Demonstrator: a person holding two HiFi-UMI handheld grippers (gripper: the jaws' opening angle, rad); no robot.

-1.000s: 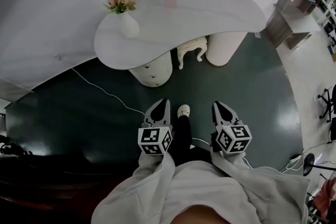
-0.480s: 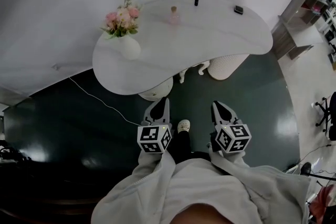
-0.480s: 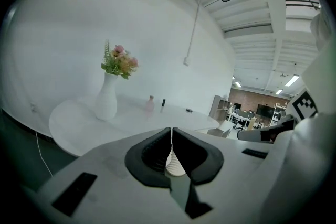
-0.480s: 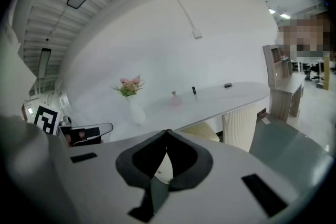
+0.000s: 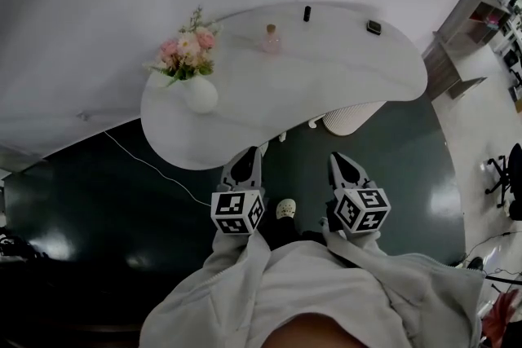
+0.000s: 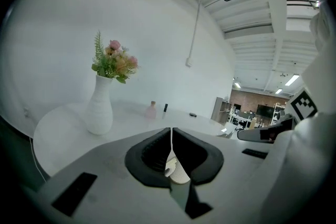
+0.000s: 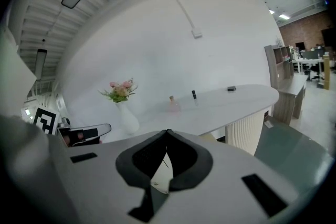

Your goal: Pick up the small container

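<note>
Left gripper point(image 5: 251, 155) and right gripper point(image 5: 339, 161): jaws closed, empty. Small container point(image 5: 272, 39), apparently a bottle, stands at twelve o'clock on table point(image 5: 326, 73).

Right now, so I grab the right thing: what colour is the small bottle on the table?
The bottle is pale pink; head view shows it best.

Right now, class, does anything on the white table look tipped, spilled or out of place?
Nothing stands out. The flower vase stands upright on the table, the small pink bottle is upright too, and nothing looks spilled.
</note>
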